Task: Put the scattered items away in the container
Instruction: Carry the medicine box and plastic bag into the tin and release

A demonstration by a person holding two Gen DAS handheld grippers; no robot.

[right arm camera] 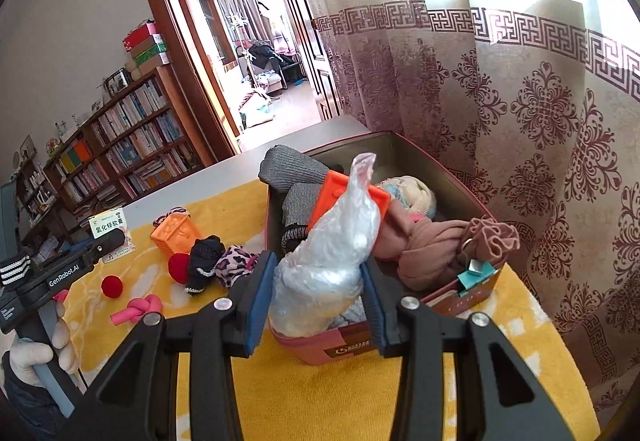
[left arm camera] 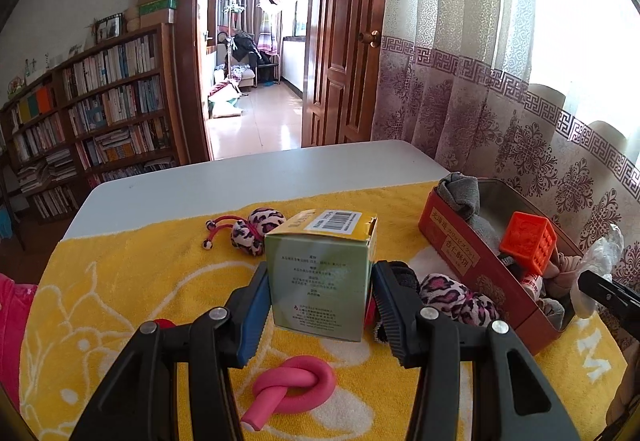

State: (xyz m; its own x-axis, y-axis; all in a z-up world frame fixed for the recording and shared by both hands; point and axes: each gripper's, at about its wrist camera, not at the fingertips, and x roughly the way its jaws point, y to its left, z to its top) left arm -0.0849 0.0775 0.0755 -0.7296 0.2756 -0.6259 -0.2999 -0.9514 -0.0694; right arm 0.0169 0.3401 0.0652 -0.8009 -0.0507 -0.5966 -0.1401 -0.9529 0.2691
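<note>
The left gripper (left arm camera: 320, 305) clamps a green carton (left arm camera: 320, 273) above the yellow towel (left arm camera: 140, 281), left of the red tin (left arm camera: 472, 261). The right gripper (right arm camera: 314, 301) grasps a crumpled plastic bag (right arm camera: 332, 257) over the tin's near edge.

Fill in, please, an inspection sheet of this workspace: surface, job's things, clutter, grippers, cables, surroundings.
Surface: grey table under a yellow towel.
Job's things: red tin holds socks and an orange block. Outside it: pink knot, red balls, leopard scrunchie.
Clutter: nothing seen.
Grippers: left gripper shut on a green box; right gripper shut on a crumpled plastic bag over the tin.
Cables: nothing seen.
Surroundings: bookshelf, open door, curtain.
</note>
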